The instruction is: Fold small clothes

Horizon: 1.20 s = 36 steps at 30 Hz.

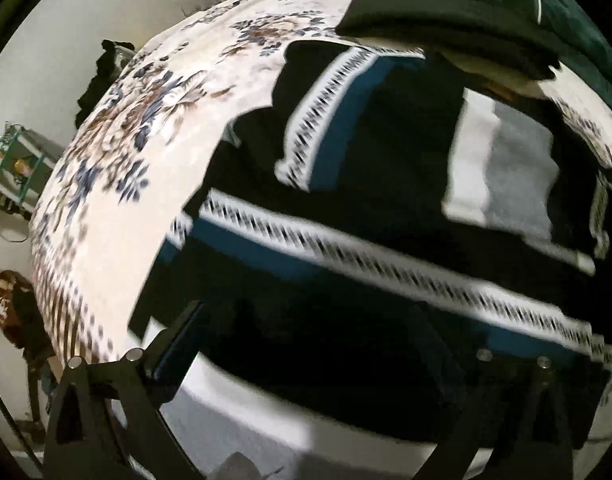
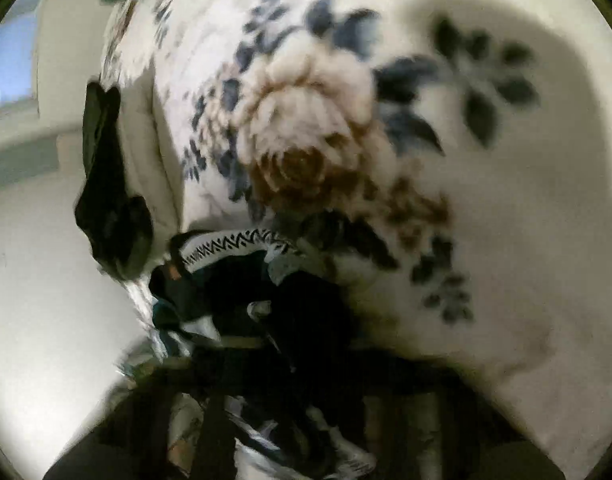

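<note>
Dim, heavy motion blur, fisheye-bent edges, hard shadows, light perhaps from overhead

Matt black knit garment [image 1: 385, 184] on soft, perhaps fleecy, floral blanket [image 1: 146, 128]

A floral-printed bed [image 1: 118, 168] carries a black patterned garment [image 1: 365, 208] and folded clothes [image 1: 445, 28].

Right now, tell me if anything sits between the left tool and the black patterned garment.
Nothing visible does. The left tool is open directly over the black patterned garment, spread on the floral blanket; the folded dark pile lies beyond it.
</note>
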### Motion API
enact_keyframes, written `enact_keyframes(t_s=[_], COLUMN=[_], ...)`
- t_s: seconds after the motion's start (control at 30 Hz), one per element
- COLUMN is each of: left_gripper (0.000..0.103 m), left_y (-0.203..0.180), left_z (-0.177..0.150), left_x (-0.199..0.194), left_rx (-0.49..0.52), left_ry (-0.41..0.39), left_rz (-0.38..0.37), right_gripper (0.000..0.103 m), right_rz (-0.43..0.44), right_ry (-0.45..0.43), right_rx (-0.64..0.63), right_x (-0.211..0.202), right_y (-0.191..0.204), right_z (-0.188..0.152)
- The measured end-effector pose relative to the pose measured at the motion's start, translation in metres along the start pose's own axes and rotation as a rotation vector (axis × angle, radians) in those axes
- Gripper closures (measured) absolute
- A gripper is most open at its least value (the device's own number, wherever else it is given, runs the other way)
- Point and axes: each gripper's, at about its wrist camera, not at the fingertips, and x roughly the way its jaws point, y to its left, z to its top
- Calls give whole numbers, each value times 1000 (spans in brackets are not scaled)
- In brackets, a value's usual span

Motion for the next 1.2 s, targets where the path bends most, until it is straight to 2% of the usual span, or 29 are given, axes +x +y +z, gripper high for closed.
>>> enact_keyframes(t_s=[0.1,0.17,0.23,0.3,0.37,0.4,0.43,0.47,0.53,0.6,0.67,0.8,0.83,0.9,0.93,0.97,1.0,1.1,1.2], left_gripper=[2,2,2,2,2,2,2,2,2,2,2,4,22,42,63,76,96,97,97], left_y=[-17,-32,-49,-68,-85,-93,-101,-109,-128,-148,-169,-209,-215,-220,-218,-213,-207,-188,-173], left_z=[-22,-39,-58,-78,-98,-108,-118,-129,-154,-180,-202,-233,-237,-240,-238,-235,-233,-228,-223], left_x=[-20,-33,-40,-43,-49,-53,-58,-64,-75,-83,-88,-81,-75,-66,-66,-69,-74,-87,-102], left_rx=[7,25,57,91,128,147,161,176,217,257,293,386,405,412,393,366,347,301,306], left_ry=[12,19,44,92,136,156,173,190,225,266,292,295,302,295,282,266,252,231,203], left_rz=[7,13,11,-8,-37,-54,-78,-103,-143,-182,-207,-193,-180,-139,-140,-136,-133,-172,-183], right_gripper=[97,97,97,97,95,91,83,68,49,49,49,49,49,49,49,49,49,49,41], right_rz=[-75,-107,-123,-170,-165,-145,-112,-84,-72,-92,-106,-121,-119,-87,-69,-56,-36,28,93], right_ry=[-82,-135,-91,-56,31,59,85,111,128,127,167,207,208,212,208,205,201,181,180], right_rx=[-79,-54,-43,-97,-121,-110,-92,-72,-67,-89,-87,-72,-74,-74,-71,-76,-90,-123,-144], right_x=[-18,-32,-20,-6,10,10,8,2,-16,-38,-56,-71,-72,-70,-68,-69,-69,-53,-30], right_y=[13,7,4,10,11,8,4,-1,-12,-24,-47,-76,-80,-87,-86,-85,-82,-56,-28], right_z=[10,27,41,46,52,55,58,59,56,45,26,7,4,4,6,9,12,24,36])
